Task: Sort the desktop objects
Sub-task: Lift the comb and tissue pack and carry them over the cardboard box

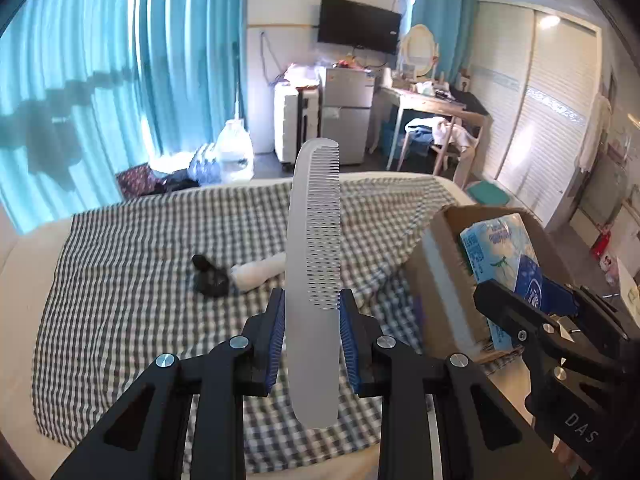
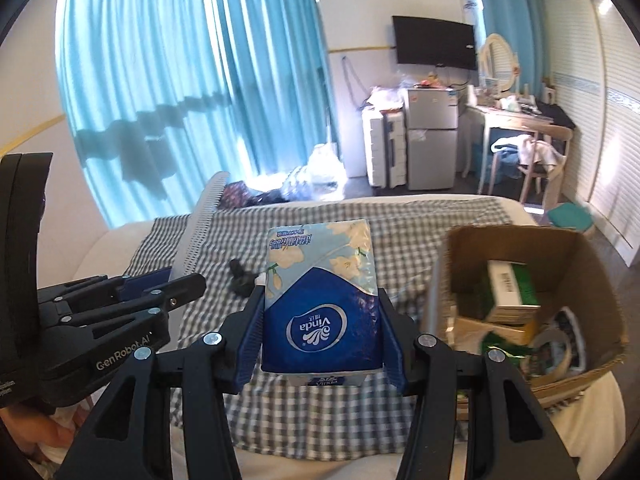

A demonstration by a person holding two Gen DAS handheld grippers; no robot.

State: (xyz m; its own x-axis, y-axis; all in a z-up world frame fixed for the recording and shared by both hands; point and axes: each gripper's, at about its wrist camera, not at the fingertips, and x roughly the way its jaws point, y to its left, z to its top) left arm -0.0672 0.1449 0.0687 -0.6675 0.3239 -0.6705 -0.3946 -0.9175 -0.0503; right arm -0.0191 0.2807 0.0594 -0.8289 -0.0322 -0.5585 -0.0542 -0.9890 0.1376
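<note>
The left claw [image 1: 312, 312] is clamped on one grey comb [image 1: 314, 280] near its lower third; the comb stands nearly upright in the centre of the left wrist view, long axis vertical, teeth facing right. The right claw [image 2: 320, 312] grips one blue tissue pack [image 2: 320, 300] by its sides, centre frame, its long axis pointing away toward the curtains. Below both lies a bed with a checked blanket [image 1: 140, 260], bearing one black object [image 1: 210, 276] and one white roll [image 1: 260, 272] at mid-left. One open cardboard box [image 2: 600, 280] sits at right, holding several items.
</note>
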